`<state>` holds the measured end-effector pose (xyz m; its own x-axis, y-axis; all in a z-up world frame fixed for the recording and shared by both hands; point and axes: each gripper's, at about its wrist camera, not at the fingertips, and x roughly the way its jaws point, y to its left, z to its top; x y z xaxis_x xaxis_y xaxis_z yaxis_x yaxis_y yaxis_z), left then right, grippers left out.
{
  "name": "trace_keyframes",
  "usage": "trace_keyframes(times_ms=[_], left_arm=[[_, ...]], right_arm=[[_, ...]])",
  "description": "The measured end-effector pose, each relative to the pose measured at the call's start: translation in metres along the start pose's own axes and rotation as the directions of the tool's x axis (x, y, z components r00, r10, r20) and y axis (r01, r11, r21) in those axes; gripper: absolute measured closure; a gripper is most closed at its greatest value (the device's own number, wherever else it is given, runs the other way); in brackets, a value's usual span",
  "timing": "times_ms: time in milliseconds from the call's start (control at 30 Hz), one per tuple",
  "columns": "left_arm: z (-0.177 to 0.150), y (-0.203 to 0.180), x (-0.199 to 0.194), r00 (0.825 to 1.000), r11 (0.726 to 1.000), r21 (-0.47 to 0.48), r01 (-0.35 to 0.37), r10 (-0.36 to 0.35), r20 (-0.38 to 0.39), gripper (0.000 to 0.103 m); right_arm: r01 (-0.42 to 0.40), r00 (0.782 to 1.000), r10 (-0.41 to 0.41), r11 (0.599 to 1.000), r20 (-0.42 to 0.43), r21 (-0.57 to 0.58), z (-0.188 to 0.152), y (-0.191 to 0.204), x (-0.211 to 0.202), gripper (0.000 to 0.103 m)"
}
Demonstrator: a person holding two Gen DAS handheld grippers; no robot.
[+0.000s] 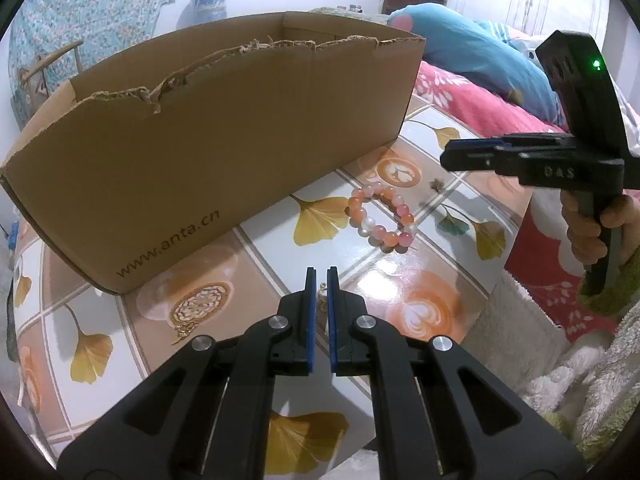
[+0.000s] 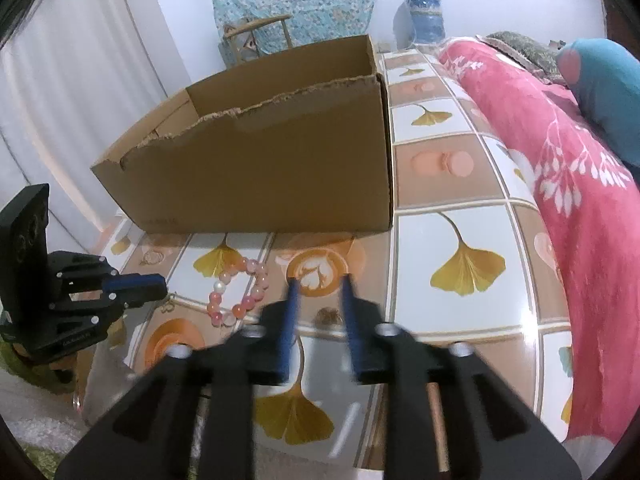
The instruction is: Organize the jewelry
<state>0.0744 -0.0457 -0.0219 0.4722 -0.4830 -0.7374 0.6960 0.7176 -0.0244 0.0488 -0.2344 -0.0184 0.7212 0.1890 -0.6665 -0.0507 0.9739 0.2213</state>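
Landmark: the cardboard box [image 1: 208, 128], open-topped with a ragged torn upper edge, standing on the tiled tabletop [image 1: 400, 264]; "www.anta.cn" is printed low on its near wall.

Bead bracelet [image 1: 380, 216]: a ring of pink, orange and white beads lying flat on the tabletop just in front of the box's near wall, toward the box's right end in the left wrist view; it touches neither the box nor a gripper.

Left gripper [image 1: 321, 276]: held over the tabletop in front of the box, nearer the camera than the bracelet. Its blue pads stand almost together, with only a thin slit between them. A small gold-coloured piece shows in that slit at the tips; whether the pads pinch it or it merely lies on the tabletop behind them cannot be told.

Gold chain [image 1: 186, 330]: a small tangle on the tabletop in front of the box's near left corner, partly cut off by the left gripper's arm.

Right gripper [image 2: 320, 280]: motion-blurred in its own view, jaws parted by a clear gap, nothing between them; it hangs over a latte-art tile in front of the box, just right of the bracelet.

Hand [image 1: 592, 224]: only the fingers on the right gripper's handle show, at the frame edge.

Box interior: hidden by the near wall in both views.

Small dark speck [image 1: 436, 185]: on the tabletop beyond the bracelet, too small to identify.
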Motion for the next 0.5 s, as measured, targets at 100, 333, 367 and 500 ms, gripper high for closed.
trace_keyframes(times_ms=[100, 333, 367, 500], left_arm=[[0.000, 0.000, 0.001, 1.000, 1.000, -0.002, 0.000, 0.000, -0.001, 0.099], [0.000, 0.000, -0.001, 1.000, 1.000, -0.005, -0.001, 0.001, 0.001, 0.099], [0.000, 0.000, -0.001, 1.000, 1.000, -0.006, -0.001, 0.001, 0.001, 0.099], [-0.001, 0.000, -0.001, 1.000, 1.000, -0.006, -0.002, 0.002, 0.001, 0.099]], right_arm=[[0.005, 1.000, -0.005, 1.000, -0.015, -0.022, -0.004, 0.005, 0.000, 0.072], [0.038, 0.998, -0.038, 0.999, -0.040, -0.020, -0.009, 0.001, 0.004, 0.072], [0.039, 0.998, -0.039, 0.999, -0.043, -0.020, -0.009, 0.001, 0.005, 0.072], [0.046, 0.997, -0.048, 0.998, -0.059, -0.039, -0.011, 0.002, 0.012, 0.072]])
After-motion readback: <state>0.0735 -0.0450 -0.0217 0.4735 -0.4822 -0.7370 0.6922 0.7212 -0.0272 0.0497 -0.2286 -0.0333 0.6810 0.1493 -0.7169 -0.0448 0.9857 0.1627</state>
